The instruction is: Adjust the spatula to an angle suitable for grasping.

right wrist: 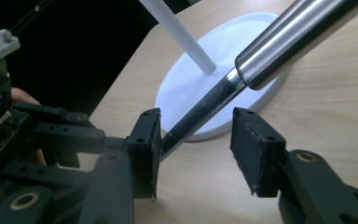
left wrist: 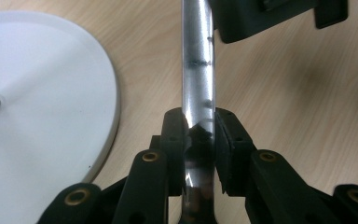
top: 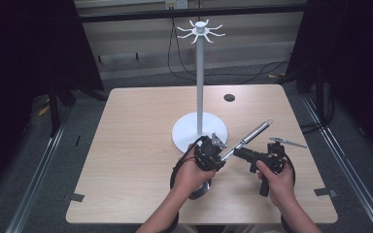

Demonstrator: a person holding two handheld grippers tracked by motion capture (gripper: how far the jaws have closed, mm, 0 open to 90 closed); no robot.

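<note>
I see my left gripper [left wrist: 199, 140] fingers clamped on the metal rod [left wrist: 198, 70], while my right gripper [right wrist: 196, 149] fingers stand apart around its thin part, one pad touching.

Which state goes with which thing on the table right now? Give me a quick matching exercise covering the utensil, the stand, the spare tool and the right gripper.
Things:
1. shiny steel rod-shaped utensil
2. white hook stand with round base
3. small flat grey metal tool
4. right gripper

States:
A. lies flat on the wooden table, to the right, untouched
B. clamped in the left gripper, tilted up
C. stands upright mid-table
D. jaws apart, one on each side of the thin shaft

Pairs: 1-B, 2-C, 3-A, 4-D
</note>
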